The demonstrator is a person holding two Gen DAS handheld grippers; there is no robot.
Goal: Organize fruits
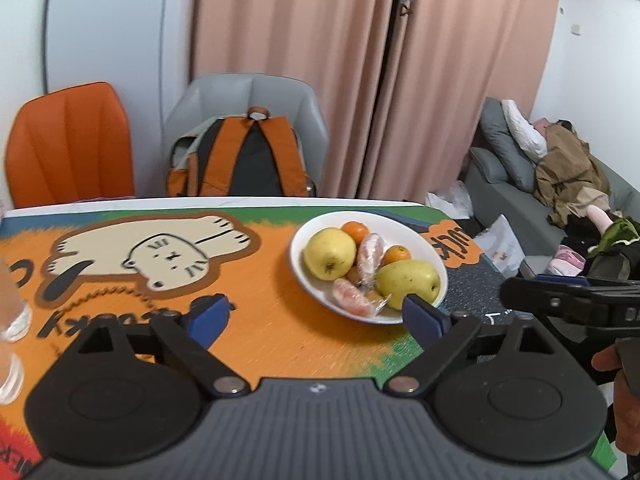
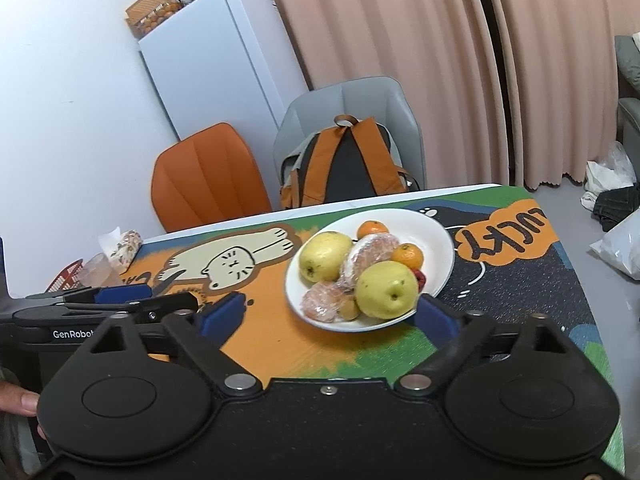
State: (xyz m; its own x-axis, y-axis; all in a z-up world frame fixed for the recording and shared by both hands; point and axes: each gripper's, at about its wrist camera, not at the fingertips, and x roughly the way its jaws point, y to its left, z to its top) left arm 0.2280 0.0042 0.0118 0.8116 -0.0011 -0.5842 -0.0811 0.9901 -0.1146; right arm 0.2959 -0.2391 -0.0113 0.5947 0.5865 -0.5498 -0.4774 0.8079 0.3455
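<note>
A white bowl [image 1: 424,246] [image 2: 442,236] stands on the cartoon-print table mat. It holds two yellow pears [image 1: 330,254] [image 1: 407,283] [image 2: 323,256] [image 2: 386,290], small oranges [image 1: 356,231] [image 2: 373,229], plastic-wrapped peeled citrus [image 1: 372,258] [image 2: 370,254] and something red [image 2: 420,277]. My left gripper [image 1: 318,316] is open and empty, in front of the bowl's near rim. My right gripper [image 2: 332,314] is open and empty, with the bowl's near rim between its blue pads. Each gripper shows at the other view's edge: the right one [image 1: 568,304], the left one [image 2: 120,300].
An orange chair [image 1: 70,146] and a grey chair with an orange backpack [image 1: 244,160] stand behind the table. A white fridge [image 2: 216,64] stands by the wall. A sofa with clothes [image 1: 560,176] and bags on the floor are at the right. A red basket [image 2: 66,276] and wrapped items sit at the table's left.
</note>
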